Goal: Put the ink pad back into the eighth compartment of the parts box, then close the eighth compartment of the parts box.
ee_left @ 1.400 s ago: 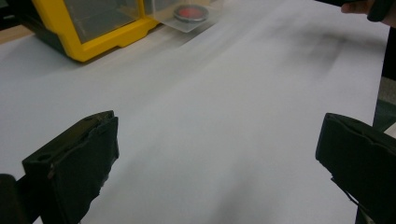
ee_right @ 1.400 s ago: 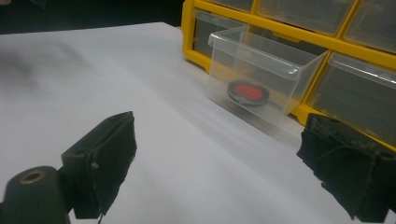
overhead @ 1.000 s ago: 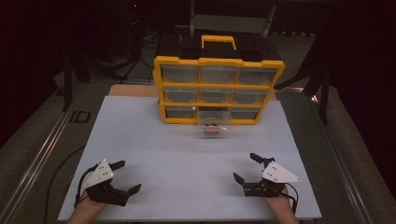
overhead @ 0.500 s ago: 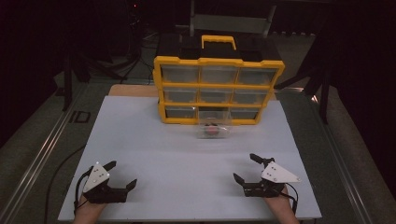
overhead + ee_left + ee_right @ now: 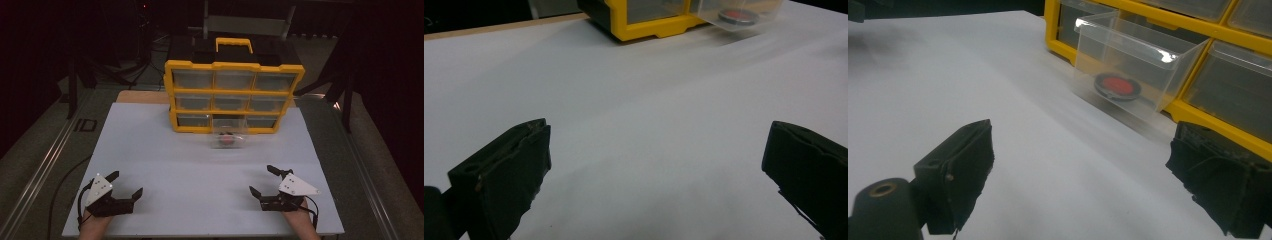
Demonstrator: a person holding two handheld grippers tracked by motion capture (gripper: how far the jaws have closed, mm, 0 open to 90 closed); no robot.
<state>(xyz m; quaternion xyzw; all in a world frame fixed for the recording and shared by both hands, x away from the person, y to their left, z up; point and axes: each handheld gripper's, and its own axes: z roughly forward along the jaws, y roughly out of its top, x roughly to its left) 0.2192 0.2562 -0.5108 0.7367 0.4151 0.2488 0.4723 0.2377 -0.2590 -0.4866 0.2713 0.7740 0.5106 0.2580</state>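
At the near edge of the white mat (image 5: 200,165) I am resting my left gripper (image 5: 123,187) and right gripper (image 5: 264,181), jaws apart and empty, judging the next move is reaching toward twelve o'clock for the clear drawer (image 5: 229,136) holding a red disc (image 5: 228,140), pulled out of the yellow organizer (image 5: 232,95).

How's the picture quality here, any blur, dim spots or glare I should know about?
High view: dim surroundings, only the white table and yellow drawer cabinet well lit, somewhat soft. Left gripper view: near jaws soft, the pulled-out clear drawer cut off at the top edge. Right gripper view: that drawer slightly smeared, its red disc readable, no strong glare.
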